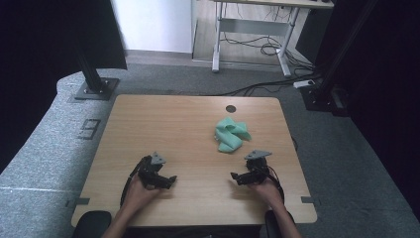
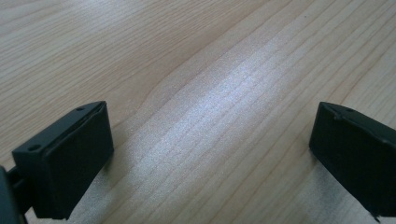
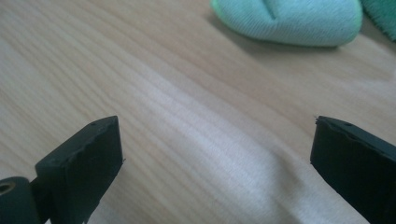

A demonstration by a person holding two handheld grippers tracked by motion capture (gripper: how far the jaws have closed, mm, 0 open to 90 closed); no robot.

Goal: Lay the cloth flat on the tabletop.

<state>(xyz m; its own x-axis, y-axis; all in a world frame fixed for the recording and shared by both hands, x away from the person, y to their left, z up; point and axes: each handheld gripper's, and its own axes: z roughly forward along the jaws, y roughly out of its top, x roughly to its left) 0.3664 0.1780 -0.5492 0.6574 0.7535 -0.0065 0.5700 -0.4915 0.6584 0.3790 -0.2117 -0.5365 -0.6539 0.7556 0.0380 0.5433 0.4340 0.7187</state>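
Note:
A crumpled mint-green cloth (image 1: 230, 134) lies on the wooden table (image 1: 168, 129), right of centre and toward the far side. My left gripper (image 1: 170, 181) rests low over the near left part of the table, held by a hand, its jaws wide open over bare wood (image 2: 210, 140). My right gripper (image 1: 235, 177) sits at the near right, just in front of the cloth, and is open too. In the right gripper view the cloth (image 3: 289, 18) lies ahead of the jaws, apart from them, with nothing between them (image 3: 217, 154).
A round cable hole (image 1: 231, 108) sits near the table's far edge. Grey carpet surrounds the table. Black stand bases (image 1: 94, 89) flank the far corners, and a desk frame with cables (image 1: 257, 44) stands behind.

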